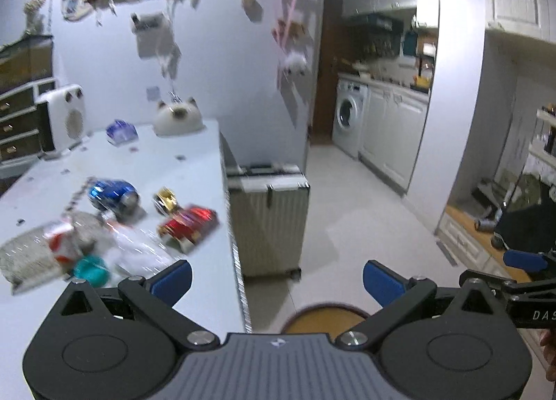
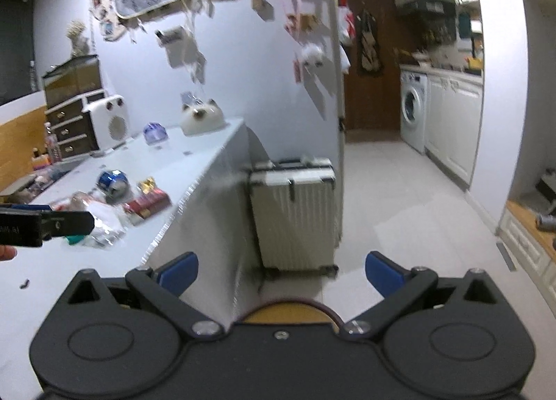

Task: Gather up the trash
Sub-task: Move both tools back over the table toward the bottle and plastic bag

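Trash lies on the white table [image 1: 194, 164]: a crushed blue can [image 1: 113, 194], a gold can [image 1: 166, 199], a red wrapper [image 1: 187, 224], clear plastic [image 1: 139, 247], a teal lid [image 1: 91, 269] and a grey mesh bag [image 1: 24, 257]. My left gripper [image 1: 277, 281] is open and empty, at the table's right edge, near the pile. My right gripper [image 2: 280, 276] is open and empty, off the table's corner over the floor. In the right wrist view the blue can [image 2: 112, 182] and red wrapper [image 2: 147, 203] lie to its left, and the left gripper's finger [image 2: 66, 223] crosses in front of the pile.
A ribbed white suitcase [image 1: 269, 216] stands on the floor beside the table. A round wooden stool [image 1: 323, 318] is just below the grippers. A cat-shaped ornament [image 1: 178, 116] and a white speaker-like box [image 1: 66, 117] sit at the table's far end. A washing machine [image 1: 349, 113] stands in the kitchen beyond.
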### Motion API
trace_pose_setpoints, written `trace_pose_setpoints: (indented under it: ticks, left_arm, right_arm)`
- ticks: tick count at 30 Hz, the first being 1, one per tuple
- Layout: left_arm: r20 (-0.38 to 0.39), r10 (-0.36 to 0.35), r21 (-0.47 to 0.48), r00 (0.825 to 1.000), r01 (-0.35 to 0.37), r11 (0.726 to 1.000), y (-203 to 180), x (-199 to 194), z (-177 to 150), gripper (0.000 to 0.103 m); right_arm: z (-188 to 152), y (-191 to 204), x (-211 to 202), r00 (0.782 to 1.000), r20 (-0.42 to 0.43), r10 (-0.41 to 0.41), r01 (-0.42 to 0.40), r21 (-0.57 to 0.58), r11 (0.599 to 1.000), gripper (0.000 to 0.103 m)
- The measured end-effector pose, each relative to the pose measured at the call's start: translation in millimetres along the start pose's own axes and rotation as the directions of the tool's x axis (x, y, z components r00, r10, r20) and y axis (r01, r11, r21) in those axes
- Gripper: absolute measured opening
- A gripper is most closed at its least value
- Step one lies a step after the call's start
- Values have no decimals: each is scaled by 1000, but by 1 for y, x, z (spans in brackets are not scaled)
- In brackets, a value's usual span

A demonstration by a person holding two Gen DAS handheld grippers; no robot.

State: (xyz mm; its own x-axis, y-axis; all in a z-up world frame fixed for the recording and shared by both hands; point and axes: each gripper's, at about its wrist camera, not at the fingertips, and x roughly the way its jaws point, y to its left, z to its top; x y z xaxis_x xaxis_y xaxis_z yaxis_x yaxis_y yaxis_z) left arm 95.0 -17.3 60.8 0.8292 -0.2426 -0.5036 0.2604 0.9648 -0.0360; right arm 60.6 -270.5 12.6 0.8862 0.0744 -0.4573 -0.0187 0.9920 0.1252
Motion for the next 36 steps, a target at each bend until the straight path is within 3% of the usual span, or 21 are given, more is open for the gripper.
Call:
trace_pose_setpoints:
  ticks: [7, 14, 23, 29, 34, 36]
  left_arm:
    - [109, 72, -22, 991, -70, 997, 48, -34, 8, 103]
    - [160, 148, -76, 976, -138, 988, 108, -54, 5, 103]
    - [159, 296, -179, 942, -267, 947, 194, -66, -9, 103]
    - [165, 351, -249, 922, -306, 919, 249, -55, -16, 103]
    - [170, 340, -260, 925, -290, 921, 279, -26, -20, 103]
    - [169, 305, -289, 937, -249, 925, 293, -12, -23, 103]
  right_arm:
    - [16, 40, -5, 994, 80, 76, -73, -35, 997, 103]
    - [23, 83, 11, 982, 116, 148, -144, -38, 989, 103]
    - [21, 132, 47, 973, 111, 205, -203, -28, 979, 103]
    - [12, 159, 69, 972, 130, 195, -195, -10, 981, 103]
    - [6, 181, 87, 964, 132, 229, -223, -58, 973, 103]
    - [4, 189, 94, 959, 129, 251, -244, -72, 967, 103]
